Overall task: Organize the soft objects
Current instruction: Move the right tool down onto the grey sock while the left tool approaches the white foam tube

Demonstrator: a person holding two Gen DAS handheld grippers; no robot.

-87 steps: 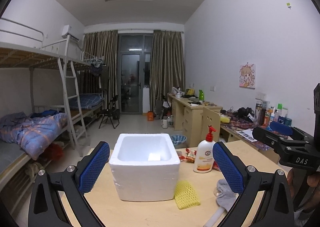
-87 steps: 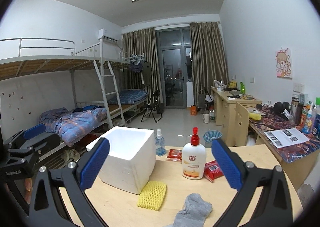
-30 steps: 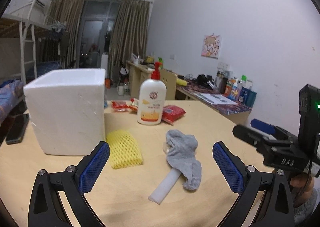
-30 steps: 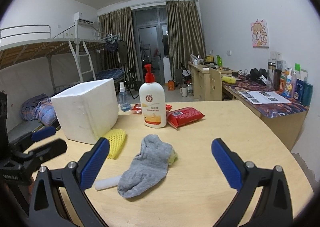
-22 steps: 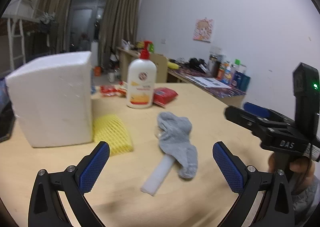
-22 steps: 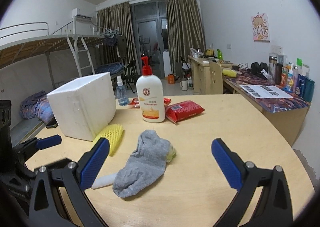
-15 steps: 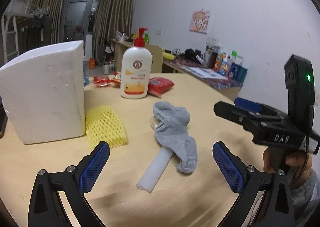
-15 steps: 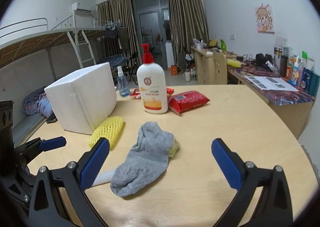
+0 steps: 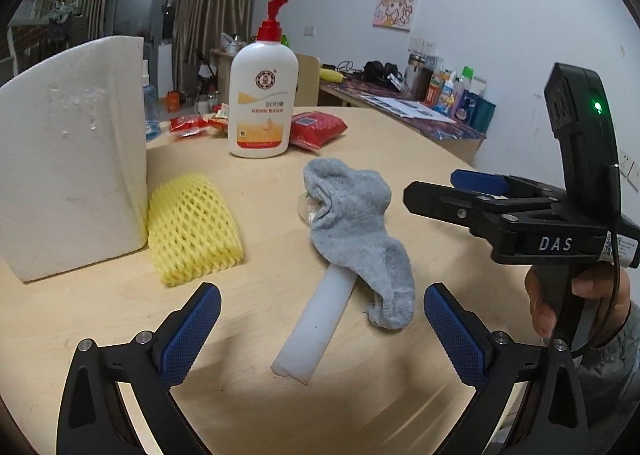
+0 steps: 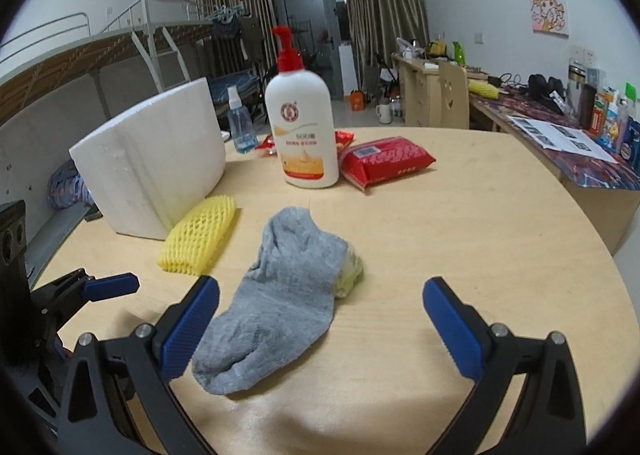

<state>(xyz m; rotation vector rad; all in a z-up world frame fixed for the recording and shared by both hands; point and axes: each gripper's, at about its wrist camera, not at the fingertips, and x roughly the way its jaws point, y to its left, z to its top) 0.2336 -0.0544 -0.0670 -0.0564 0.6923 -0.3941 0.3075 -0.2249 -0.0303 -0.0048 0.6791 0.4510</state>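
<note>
A grey sock (image 9: 356,223) (image 10: 280,295) lies crumpled in the middle of the round wooden table (image 9: 256,395), draped over one end of a white foam strip (image 9: 316,331). A clear, pale wrapper (image 10: 350,269) peeks from under the sock. A yellow foam net sleeve (image 9: 190,227) (image 10: 198,241) rests against the white foam box (image 9: 68,171) (image 10: 156,175). My left gripper (image 9: 320,335) is open, low over the table, just short of the foam strip. My right gripper (image 10: 320,327) is open too, with the sock's toe by its left finger.
A white pump bottle with a red top (image 9: 262,91) (image 10: 302,123) stands behind the sock, with a red packet (image 10: 384,161) and snack wrappers (image 9: 192,123) beside it. A blue spray bottle (image 10: 240,123) stands behind the box. A person's hand (image 9: 560,295) holds the right gripper.
Both grippers have come down and closer to the table; the sock, foam strip and yellow net now fill more of each view. Nothing on the table has moved.
</note>
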